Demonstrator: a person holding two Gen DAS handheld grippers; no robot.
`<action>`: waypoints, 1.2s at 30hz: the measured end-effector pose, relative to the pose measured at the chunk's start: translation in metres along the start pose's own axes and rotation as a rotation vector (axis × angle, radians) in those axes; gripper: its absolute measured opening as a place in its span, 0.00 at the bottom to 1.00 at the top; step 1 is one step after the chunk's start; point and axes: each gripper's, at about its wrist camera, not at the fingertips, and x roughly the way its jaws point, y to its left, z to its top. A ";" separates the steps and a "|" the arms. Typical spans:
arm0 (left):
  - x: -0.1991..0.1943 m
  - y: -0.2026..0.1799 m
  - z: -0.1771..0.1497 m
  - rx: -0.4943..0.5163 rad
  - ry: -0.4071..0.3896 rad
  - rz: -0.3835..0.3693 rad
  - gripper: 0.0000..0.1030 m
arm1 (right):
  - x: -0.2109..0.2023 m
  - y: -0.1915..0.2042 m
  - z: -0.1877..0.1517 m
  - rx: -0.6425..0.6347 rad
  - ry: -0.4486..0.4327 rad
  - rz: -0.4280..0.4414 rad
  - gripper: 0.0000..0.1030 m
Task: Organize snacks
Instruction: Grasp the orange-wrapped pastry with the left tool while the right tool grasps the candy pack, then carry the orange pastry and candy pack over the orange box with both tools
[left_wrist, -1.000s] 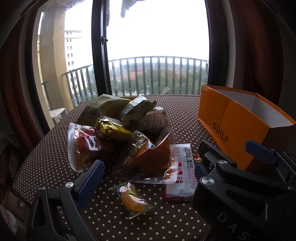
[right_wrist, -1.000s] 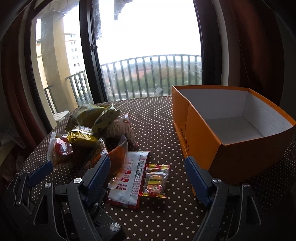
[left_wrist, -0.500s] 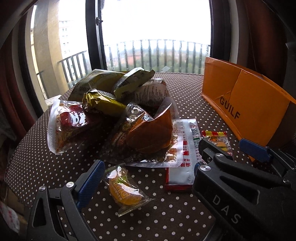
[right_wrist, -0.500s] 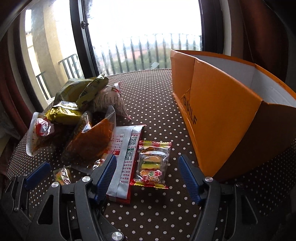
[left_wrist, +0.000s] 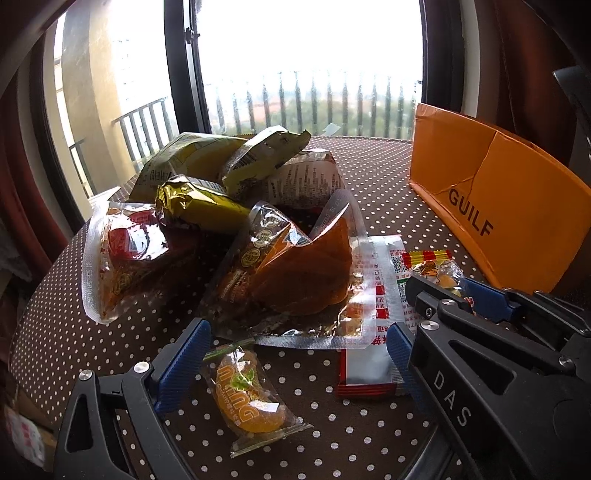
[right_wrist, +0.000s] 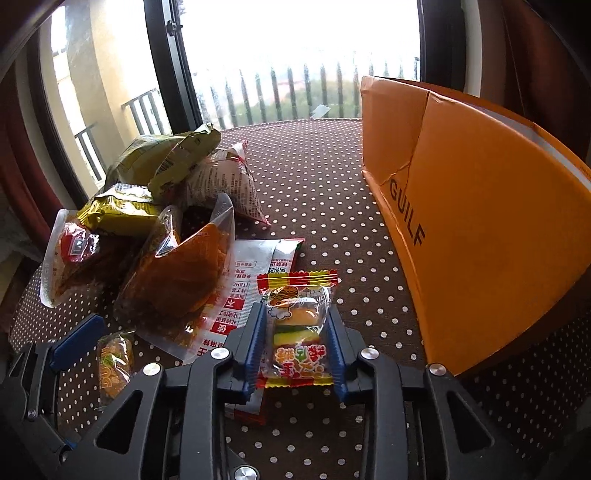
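Right gripper (right_wrist: 297, 345): blue fingers (right_wrist: 255, 347) drawn in from a wide spread half a second ago; both pads now press the sides of the burger gummy packet (right_wrist: 297, 332). State: clenched on that packet, which lies flat on the polka-dot tablecloth (right_wrist: 317, 184), not yet lifted.

Left gripper (left_wrist: 295, 354): released, fingers spread wide, lowered toward the cloth since a second ago. The orange-slice gummy (left_wrist: 251, 398) lies between its fingers, apparently untouched.

Landmark: orange box (right_wrist: 480, 229), lettered GUILF, open top not visible from this low angle.

Item positions, all relative to the orange box:
- Burger gummy packet: just beside the box's near corner, to its left, apart from the wall.
- Red-and-white sachet (right_wrist: 255, 269): further left, partly under the burger packet and the right gripper's finger.
- Clear pouch with orange-brown contents (right_wrist: 181, 273): left again, overlapping the sachet.
- Orange-slice gummy: well left of the box, nearest the cameras.
- Heap of gold, green and printed bags (right_wrist: 177, 173), and a clear pouch with red contents (right_wrist: 74, 254): farthest left, well apart from the box.

Assessment: the first grasp appears complete, so the next step is likely a lift over the box wall and release inside. No snack can be seen in the box; sorting seems barely begun. Caution: the thin film may slip or crumple under the pads.
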 end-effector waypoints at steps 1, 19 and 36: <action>-0.002 0.000 0.003 0.000 -0.006 -0.003 0.94 | -0.002 0.001 0.002 -0.002 -0.011 -0.003 0.32; 0.018 0.010 0.053 0.053 -0.037 0.027 0.94 | 0.008 0.008 0.049 0.030 -0.061 -0.021 0.32; 0.038 0.003 0.038 0.032 0.053 -0.106 0.67 | 0.035 0.005 0.054 0.042 0.013 0.001 0.32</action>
